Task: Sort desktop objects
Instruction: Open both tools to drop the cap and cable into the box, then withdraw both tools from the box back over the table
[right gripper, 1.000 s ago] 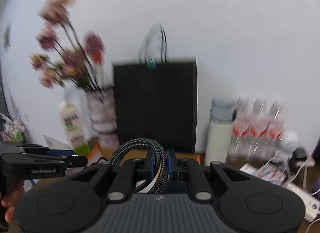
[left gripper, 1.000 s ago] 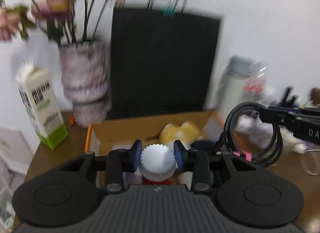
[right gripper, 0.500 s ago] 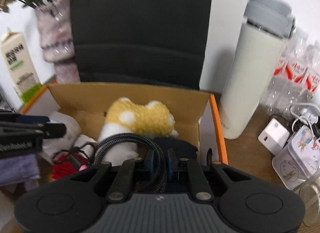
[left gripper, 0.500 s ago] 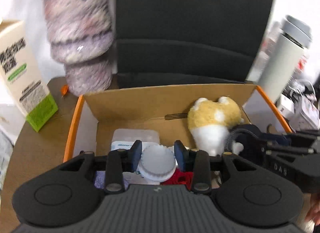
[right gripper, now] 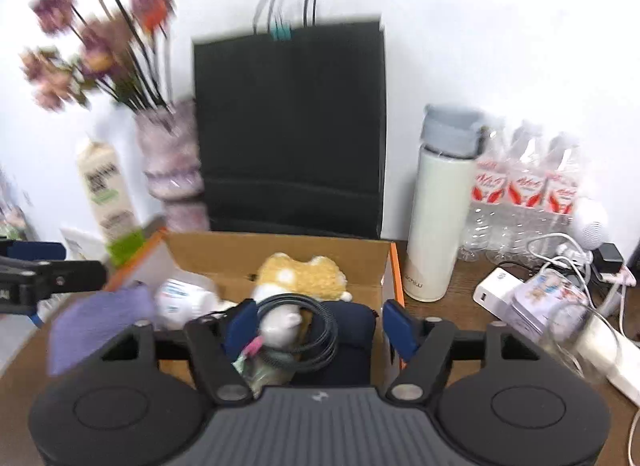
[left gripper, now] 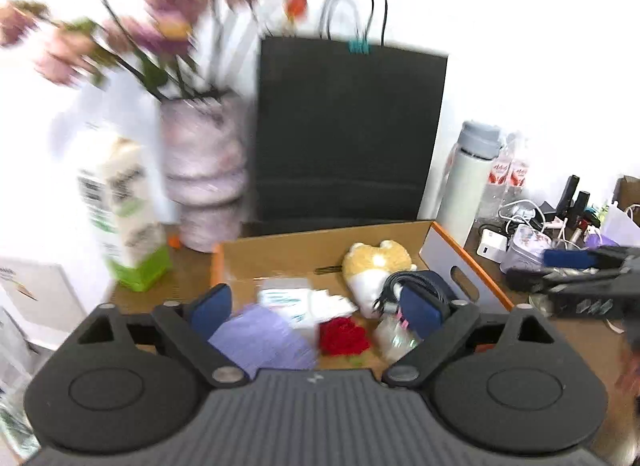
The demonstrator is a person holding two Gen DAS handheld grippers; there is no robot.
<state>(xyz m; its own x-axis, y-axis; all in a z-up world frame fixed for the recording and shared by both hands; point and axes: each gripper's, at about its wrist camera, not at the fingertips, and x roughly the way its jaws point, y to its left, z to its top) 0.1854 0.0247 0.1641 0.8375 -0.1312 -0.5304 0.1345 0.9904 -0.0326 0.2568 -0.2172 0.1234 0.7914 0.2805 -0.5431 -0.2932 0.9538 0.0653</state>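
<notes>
Your left gripper [left gripper: 316, 306] and right gripper [right gripper: 318, 324] both hung over the cardboard box [right gripper: 276, 246] with jaws spread wide, holding nothing. The coiled cable [right gripper: 316, 330] lay in the box against the plush toy [right gripper: 300, 274], beside what looked like a white bottle [right gripper: 180, 298], though blur hid detail. A careless swing outward risked knocking the thermos [right gripper: 440, 225] just beside the box, or the flower vase [left gripper: 204, 177] behind.

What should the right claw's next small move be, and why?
Probably swing right toward the white charger. The right claw is open and empty, the coiled cable lies in the cardboard box, and the charger sits loose on the desk.
</notes>
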